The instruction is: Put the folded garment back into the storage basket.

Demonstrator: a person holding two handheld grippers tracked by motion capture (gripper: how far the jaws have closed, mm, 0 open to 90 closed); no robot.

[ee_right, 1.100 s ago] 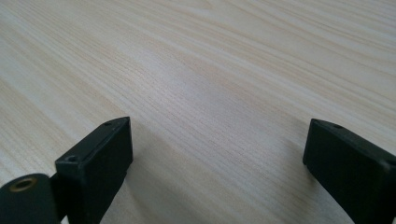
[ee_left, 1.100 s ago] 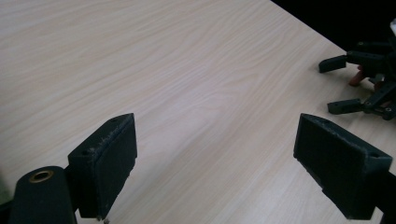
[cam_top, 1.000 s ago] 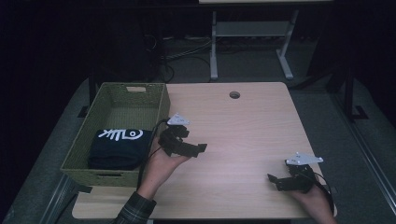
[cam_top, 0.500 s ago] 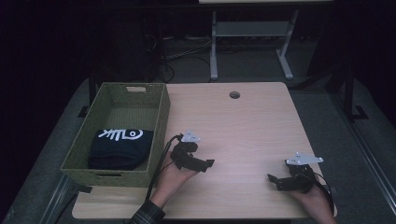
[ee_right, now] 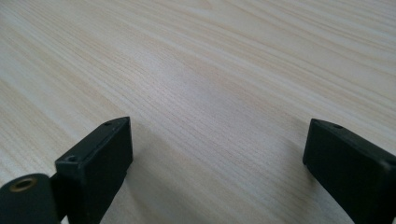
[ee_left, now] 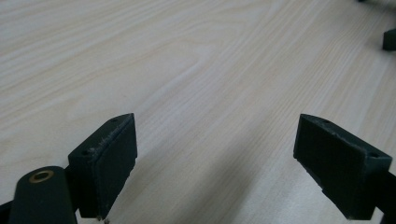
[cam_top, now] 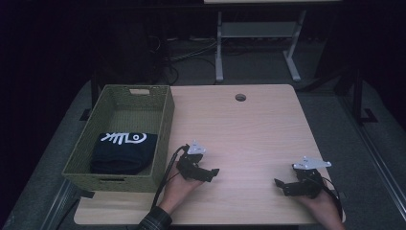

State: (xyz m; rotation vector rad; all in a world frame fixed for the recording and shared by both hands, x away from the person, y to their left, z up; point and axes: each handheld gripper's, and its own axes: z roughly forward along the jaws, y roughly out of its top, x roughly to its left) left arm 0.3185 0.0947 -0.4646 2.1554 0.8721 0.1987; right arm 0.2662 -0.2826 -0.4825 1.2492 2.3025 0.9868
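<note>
Two grippers rest low over the wooden table: the left gripper lies near the table's front edge, just beside the green woven basket, and the right gripper lies near the front right corner, well apart from the left. Both have their jaws spread wide with only bare wood between them, as the left gripper view and right gripper view show. A folded black garment with white lettering lies inside the basket at its near end.
</note>
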